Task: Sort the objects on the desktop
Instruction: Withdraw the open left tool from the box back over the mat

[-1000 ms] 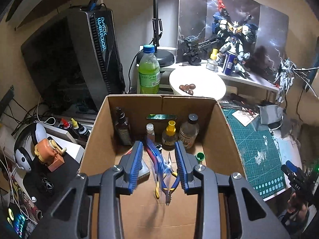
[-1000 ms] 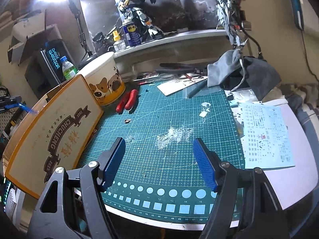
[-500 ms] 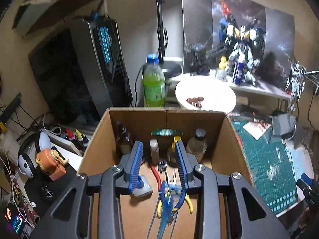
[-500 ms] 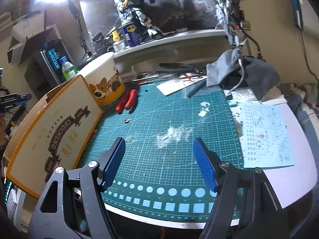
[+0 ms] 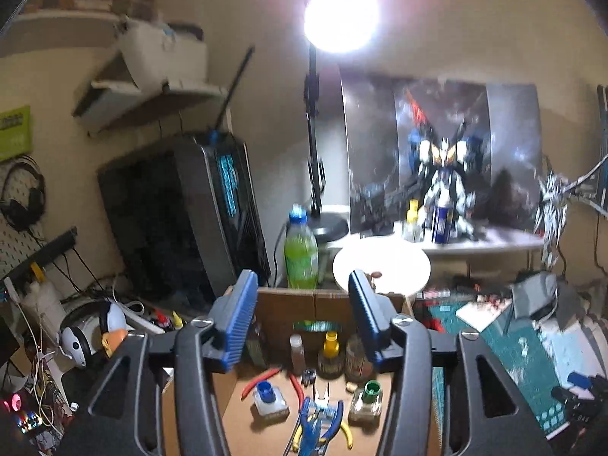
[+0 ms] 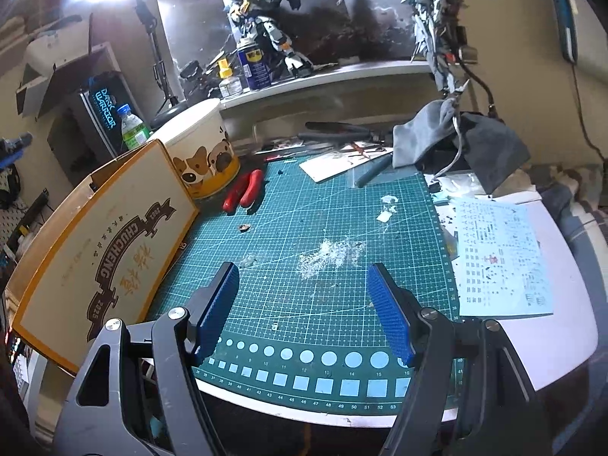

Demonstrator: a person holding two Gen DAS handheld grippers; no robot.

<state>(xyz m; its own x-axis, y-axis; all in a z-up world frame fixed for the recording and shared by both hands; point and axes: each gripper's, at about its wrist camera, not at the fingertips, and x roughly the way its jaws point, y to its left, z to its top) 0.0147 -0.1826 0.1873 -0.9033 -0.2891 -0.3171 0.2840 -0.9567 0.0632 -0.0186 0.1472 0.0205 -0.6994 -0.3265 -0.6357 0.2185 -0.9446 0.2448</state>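
My left gripper (image 5: pixel 300 304) is open and empty, raised above the cardboard box (image 5: pixel 288 304). On the box floor lie blue-handled pliers (image 5: pixel 317 423), a yellow-handled cutter (image 5: pixel 344 431), a blue-capped jar (image 5: pixel 268 399), a green-capped jar (image 5: pixel 366 402) and several small bottles (image 5: pixel 330 353) along the back wall. My right gripper (image 6: pixel 304 304) is open and empty above the green cutting mat (image 6: pixel 323 228). Red-handled pliers (image 6: pixel 243 190) lie on the mat near the box (image 6: pixel 98 250).
A white corgi-print tub (image 6: pixel 201 155) stands behind the box. A green drink bottle (image 5: pixel 300 254), a PC tower (image 5: pixel 182 216) and a lamp (image 5: pixel 340 15) are at the back. A decal sheet (image 6: pixel 497 254) and grey cloth (image 6: pixel 456 140) lie right of the mat.
My left gripper let go of the blue-handled pliers, which now lie in the box, opened wider and lifted up and back. The right gripper stayed still.
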